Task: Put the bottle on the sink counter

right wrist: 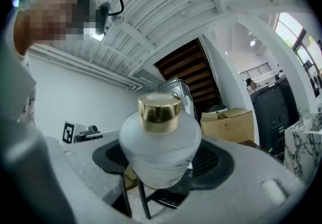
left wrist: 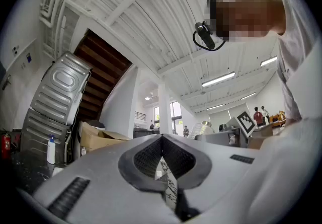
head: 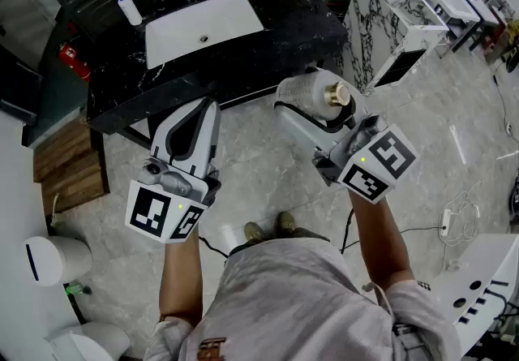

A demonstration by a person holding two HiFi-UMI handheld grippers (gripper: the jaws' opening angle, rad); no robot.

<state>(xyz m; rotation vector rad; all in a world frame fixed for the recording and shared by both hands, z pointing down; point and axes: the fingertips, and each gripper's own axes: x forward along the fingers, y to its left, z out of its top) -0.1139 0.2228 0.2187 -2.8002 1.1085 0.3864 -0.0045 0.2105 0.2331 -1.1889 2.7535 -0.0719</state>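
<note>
Flanking the black sink counter at the far left is a red fire extinguisher. The counter carries a blue-capped white bottle and a white basin. Nearer the person, the left gripper has its jaws pressed together with nothing between them. To its right, the right gripper clamps a frosted bottle with a gold cap, tilted over the marble floor just in front of the counter.

The left gripper, jaws together, points at the ceiling.
</note>
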